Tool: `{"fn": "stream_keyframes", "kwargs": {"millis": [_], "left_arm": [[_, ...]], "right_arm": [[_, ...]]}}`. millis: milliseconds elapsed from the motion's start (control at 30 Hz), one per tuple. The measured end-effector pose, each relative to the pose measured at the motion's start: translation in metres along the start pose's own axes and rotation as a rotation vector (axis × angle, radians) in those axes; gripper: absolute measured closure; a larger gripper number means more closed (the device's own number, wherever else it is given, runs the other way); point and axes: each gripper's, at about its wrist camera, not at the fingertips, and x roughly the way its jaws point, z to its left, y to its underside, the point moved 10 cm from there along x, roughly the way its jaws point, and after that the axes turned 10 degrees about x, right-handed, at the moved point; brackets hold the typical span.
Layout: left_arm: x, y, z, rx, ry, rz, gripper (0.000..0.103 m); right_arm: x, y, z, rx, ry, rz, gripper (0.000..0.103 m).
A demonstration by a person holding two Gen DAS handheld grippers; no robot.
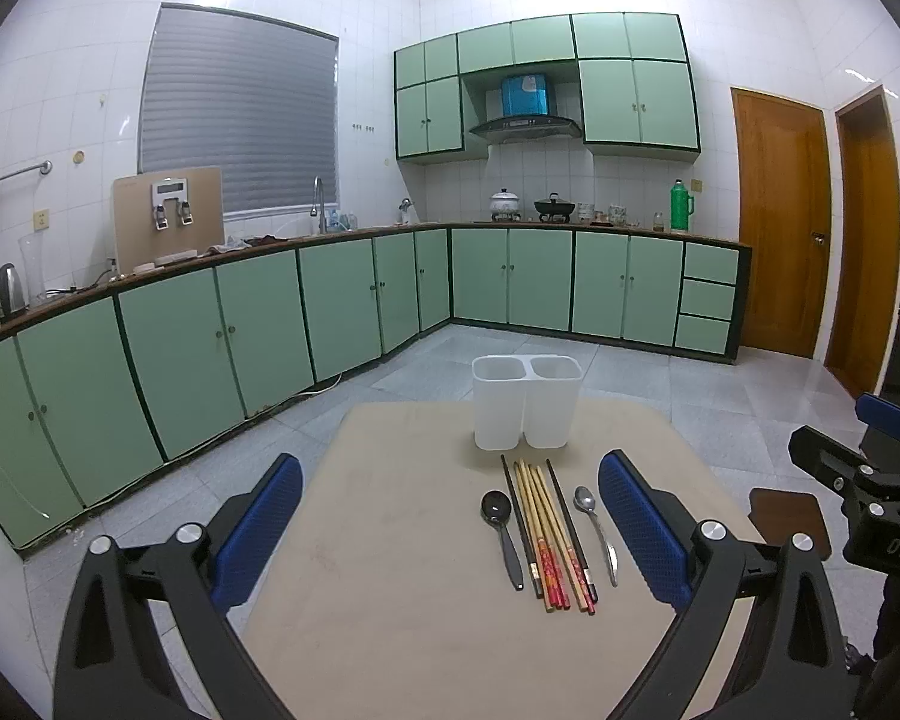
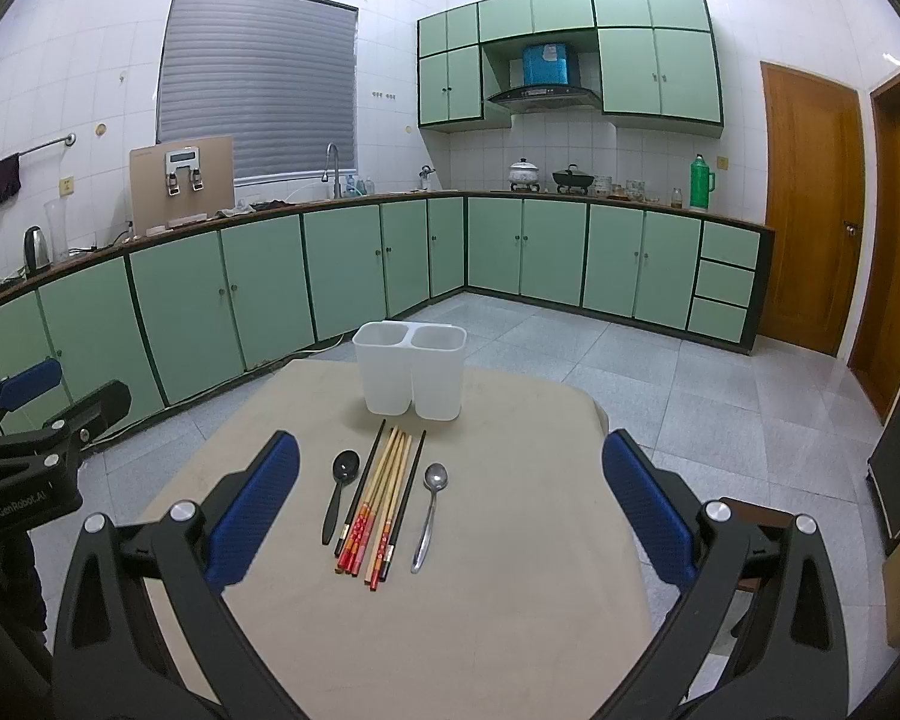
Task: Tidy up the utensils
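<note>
A white two-compartment holder (image 1: 527, 401) (image 2: 413, 369) stands upright at the far side of a beige table (image 1: 390, 540) (image 2: 510, 540), both compartments showing nothing inside. In front of it lie a black spoon (image 1: 501, 531) (image 2: 339, 495), several chopsticks (image 1: 549, 531) (image 2: 384, 498) in a row, and a metal spoon (image 1: 597, 531) (image 2: 431, 510). My left gripper (image 1: 450, 531) is open above the near table, the utensils between its fingers' lines. My right gripper (image 2: 450, 510) is open too, held back from the utensils. Neither holds anything.
The right gripper's body (image 1: 858, 480) shows at the right edge of the left wrist view; the left gripper's body (image 2: 24, 462) shows at the left of the right wrist view. Green kitchen cabinets (image 1: 210, 348) line the walls beyond a tiled floor (image 1: 630, 372). A brown stool (image 1: 789, 519) stands right of the table.
</note>
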Motion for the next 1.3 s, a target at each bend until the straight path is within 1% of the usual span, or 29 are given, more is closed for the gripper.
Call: {"fn": "stream_keyframes", "kwargs": {"millis": [333, 467, 500, 567, 667, 800, 933, 1033, 1067, 1100, 1133, 1233, 1300], "left_arm": [[0.009, 0.005, -0.001, 0.001, -0.001, 0.019, 0.006], [0.026, 0.011, -0.001, 0.005, 0.000, 0.047, 0.006], [0.034, 0.015, 0.000, 0.007, -0.002, 0.064, 0.006], [0.054, 0.024, 0.002, 0.006, 0.004, 0.107, 0.006], [0.083, 0.037, 0.006, 0.017, 0.004, 0.169, 0.006], [0.128, 0.057, 0.006, 0.034, 0.009, 0.254, 0.006], [0.169, 0.077, 0.004, 0.041, 0.029, 0.333, 0.007], [0.200, 0.095, 0.001, 0.022, 0.056, 0.403, 0.012], [0.205, 0.098, -0.001, 0.015, 0.061, 0.417, 0.013], [0.212, 0.102, -0.002, 0.009, 0.065, 0.430, 0.013], [0.217, 0.105, -0.003, 0.007, 0.066, 0.438, 0.013], [0.230, 0.112, -0.004, 0.003, 0.080, 0.465, 0.013], [0.237, 0.117, -0.007, 0.009, 0.082, 0.478, 0.013]], "right_arm": [[0.009, 0.005, -0.003, 0.011, -0.005, 0.019, 0.005], [0.026, 0.010, -0.004, 0.007, -0.010, 0.056, 0.005], [0.031, 0.011, -0.004, 0.005, -0.008, 0.069, 0.005], [0.048, 0.018, -0.006, 0.001, -0.007, 0.110, 0.005], [0.086, 0.034, -0.013, 0.017, 0.003, 0.198, 0.005], [0.136, 0.055, -0.020, 0.070, -0.013, 0.311, 0.005], [0.183, 0.070, -0.021, 0.089, -0.024, 0.393, 0.006], [0.215, 0.081, -0.019, 0.065, -0.016, 0.440, 0.014], [0.224, 0.085, -0.019, 0.063, -0.018, 0.458, 0.022], [0.234, 0.091, -0.018, 0.067, -0.026, 0.486, 0.027], [0.241, 0.096, -0.018, 0.073, -0.033, 0.508, 0.027], [0.259, 0.107, -0.016, 0.065, -0.040, 0.556, 0.034], [0.272, 0.115, -0.015, 0.054, -0.035, 0.580, 0.043]]}}
